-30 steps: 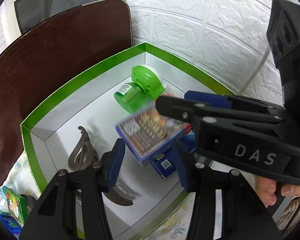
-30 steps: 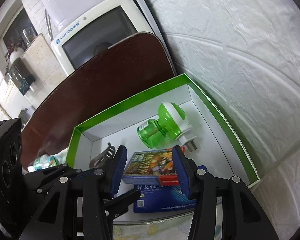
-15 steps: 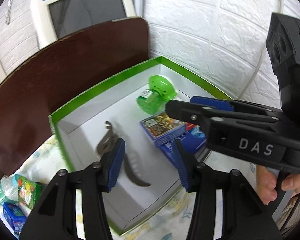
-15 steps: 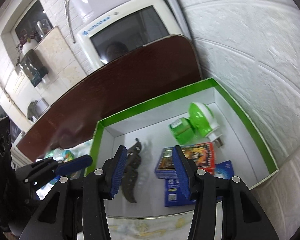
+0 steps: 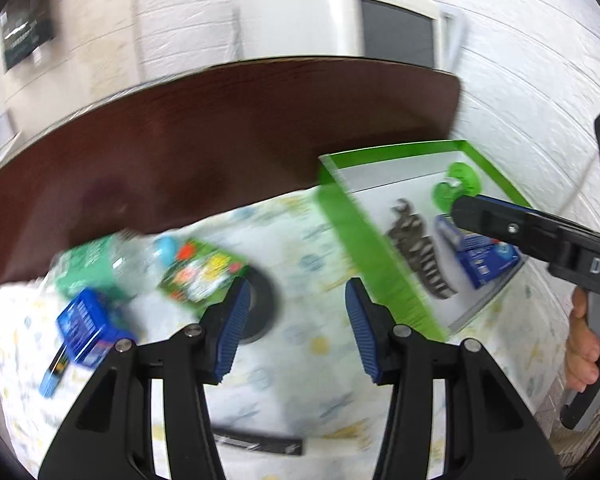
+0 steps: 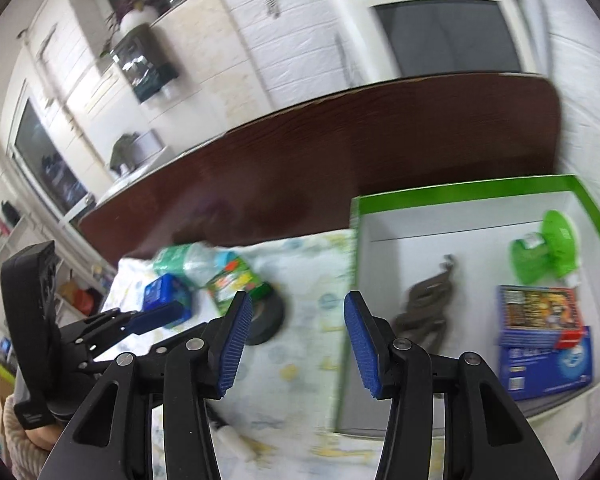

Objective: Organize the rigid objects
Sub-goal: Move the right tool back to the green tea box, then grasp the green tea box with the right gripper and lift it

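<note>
Both grippers hang empty over a patterned tablecloth (image 6: 300, 352), the left gripper (image 5: 296, 324) and the right gripper (image 6: 298, 340) each with blue pads spread wide and nothing between them; to the right sits a green-edged box (image 6: 460, 192) against the white wall, holding a green plug-in bottle (image 6: 544, 246), a dark hair claw (image 6: 424, 308) and a card pack (image 6: 538, 312) lying on a blue packet (image 6: 548, 364); on the cloth to the left lie a roll of black tape (image 6: 268, 318), a green packet (image 6: 230, 282), a small blue box (image 6: 162, 292) and what looks, through motion blur, like a clear bottle with a green label (image 5: 96, 268); a dark wooden board (image 6: 320, 152) stands at the far side.
</note>
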A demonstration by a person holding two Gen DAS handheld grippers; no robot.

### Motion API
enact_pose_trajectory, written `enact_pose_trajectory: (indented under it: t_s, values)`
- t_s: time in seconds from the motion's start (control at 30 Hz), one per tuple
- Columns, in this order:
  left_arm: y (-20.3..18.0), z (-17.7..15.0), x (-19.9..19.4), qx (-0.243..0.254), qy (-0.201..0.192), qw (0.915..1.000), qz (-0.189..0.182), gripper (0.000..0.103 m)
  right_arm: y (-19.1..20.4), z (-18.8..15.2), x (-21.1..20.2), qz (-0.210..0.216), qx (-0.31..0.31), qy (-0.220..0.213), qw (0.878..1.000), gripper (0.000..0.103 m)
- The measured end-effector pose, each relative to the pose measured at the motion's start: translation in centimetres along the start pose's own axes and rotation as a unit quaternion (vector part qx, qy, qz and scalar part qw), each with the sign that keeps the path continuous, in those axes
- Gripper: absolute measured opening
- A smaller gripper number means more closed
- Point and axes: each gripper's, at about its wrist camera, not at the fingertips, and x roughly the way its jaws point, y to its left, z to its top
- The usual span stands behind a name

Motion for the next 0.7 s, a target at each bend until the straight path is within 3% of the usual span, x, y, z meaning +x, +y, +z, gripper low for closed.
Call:
enact_pose_trajectory:
  t_s: [0.13, 0.23, 0.43, 0.7]
  values:
    - [3.3, -1.8, -0.3, -0.031, 0.01, 0.9994, 0.012, 0.048, 2.6, 0.0, 3.2, 0.016, -0.008, 0.032, 0.999, 0.051]
    - [4.8, -2.7, 0.2, -0.04, 0.019, 0.9989, 0.014, 0.048, 3.7, 0.3, 5.2, 0.024, 0.004, 0.05, 0.998, 0.065]
    - [6.7, -3.2, 1.4, -0.055, 0.03, 0.998, 0.0, 0.048, 5.1, 1.4, 8.5, 0.014, 0.013, 0.066, 0.998, 0.065]
    - [8.0, -2.3, 3.3, -0.063, 0.035, 0.9973, -0.018, 0.048, 4.0, 2.1, 12.0, 0.001, 0.041, 0.092, 0.995, 0.065]
